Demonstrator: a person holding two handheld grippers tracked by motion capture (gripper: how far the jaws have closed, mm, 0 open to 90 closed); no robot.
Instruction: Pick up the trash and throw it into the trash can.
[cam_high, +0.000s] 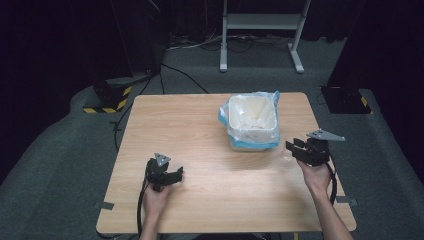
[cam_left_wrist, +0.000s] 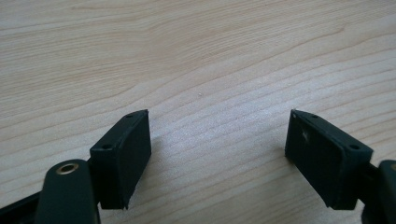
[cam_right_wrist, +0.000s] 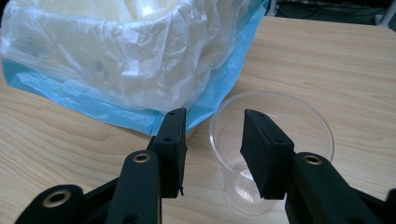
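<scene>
Right gripper (cam_right_wrist: 212, 154) straddles the clear plastic cup's (cam_right_wrist: 299, 121) rim — jaws apart, seemingly not pinching — white bag-lined bin (cam_right_wrist: 116, 60) crowding at eleven o'clock. Left gripper (cam_left_wrist: 217, 154) spread over bare wooden table (cam_left_wrist: 201, 56).

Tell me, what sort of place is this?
Probably a lab or recording studio: dark curtains all round, cables on grey carpet, hazard-taped stand bases, and one wooden table.

Just beyond the matt black plastic right gripper (cam_right_wrist: 212, 154) stands a clear, glossy round plastic cup (cam_right_wrist: 280, 140), smooth-walled. Past its tips to the left, a crinkled translucent white plastic liner (cam_right_wrist: 116, 56) covers a blue-edged bin. The pale wooden table (cam_left_wrist: 196, 56) under the left gripper looks smooth, satin-finished, with fine grain.
</scene>
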